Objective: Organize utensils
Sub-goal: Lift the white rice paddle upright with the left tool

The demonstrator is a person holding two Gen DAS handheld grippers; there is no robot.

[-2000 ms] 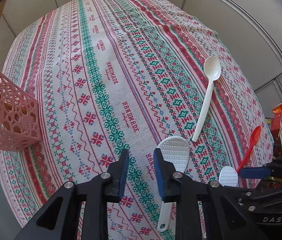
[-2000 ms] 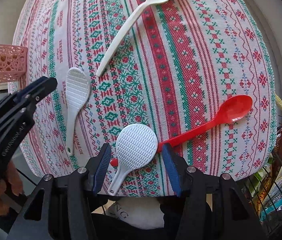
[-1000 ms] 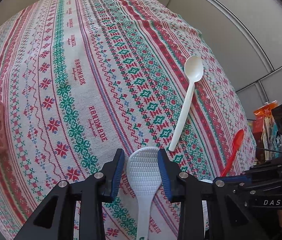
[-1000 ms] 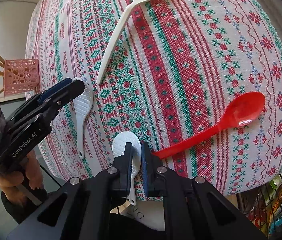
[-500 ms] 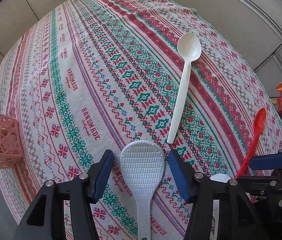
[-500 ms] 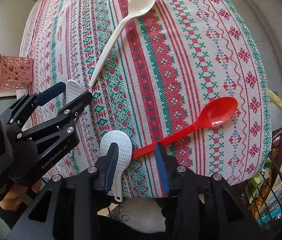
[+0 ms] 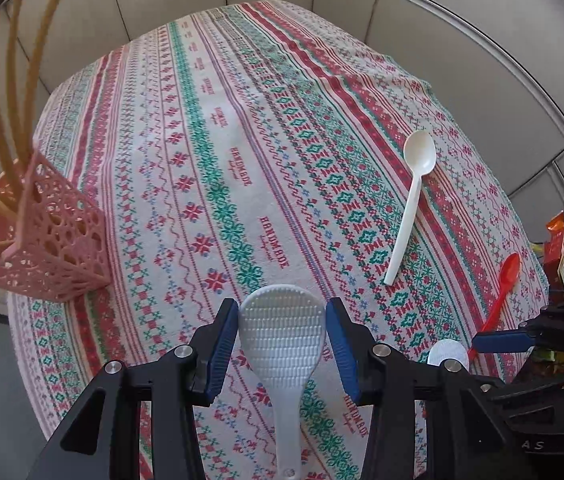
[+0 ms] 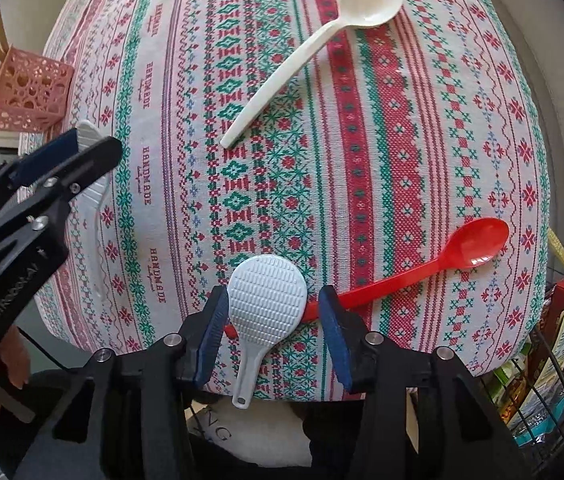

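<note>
from the left wrist view, the left gripper (image 7: 282, 344) stands wide open, its blue-padded fingers (image 7: 222, 348) flanking the head of a white ribbed plastic rice paddle (image 7: 282, 344) with a sliver of gap on either side, gripping nothing. the paddle lies flat on the red, green and white patterned cloth-covered table (image 7: 242, 128), handle running back under the tool toward the near table edge. ahead of the fingers the cloth lies bare out to the far rim. ahead and well to the left, at the table's left edge, sits a pink perforated plastic utensil holder (image 7: 54, 240) with tan wooden sticks (image 7: 2, 92) rising from it. ahead and to the right lies a long cream plastic spoon (image 7: 410, 204), bowl pointing away. further right, near the right edge, a red plastic spoon (image 7: 502, 288) runs toward the right gripper (image 7: 498, 342), beside a second small white ribbed paddle (image 7: 448, 354).

from the right wrist view, the right gripper (image 8: 274, 320) is also spread wide and holds nothing; the small white paddle (image 8: 264, 304) lies between its fingers, close to the left one, its handle overhanging the near table edge. the red spoon's (image 8: 434, 266) handle passes under the paddle head, though contact is hard to judge. the cream spoon (image 8: 310, 56) lies well ahead. far left, the left gripper (image 8: 62, 164) straddles the larger paddle (image 8: 90, 136); beyond it stands the pink holder (image 8: 28, 90). off the right edge stands a wire basket of packaged goods (image 8: 562, 380).
</note>
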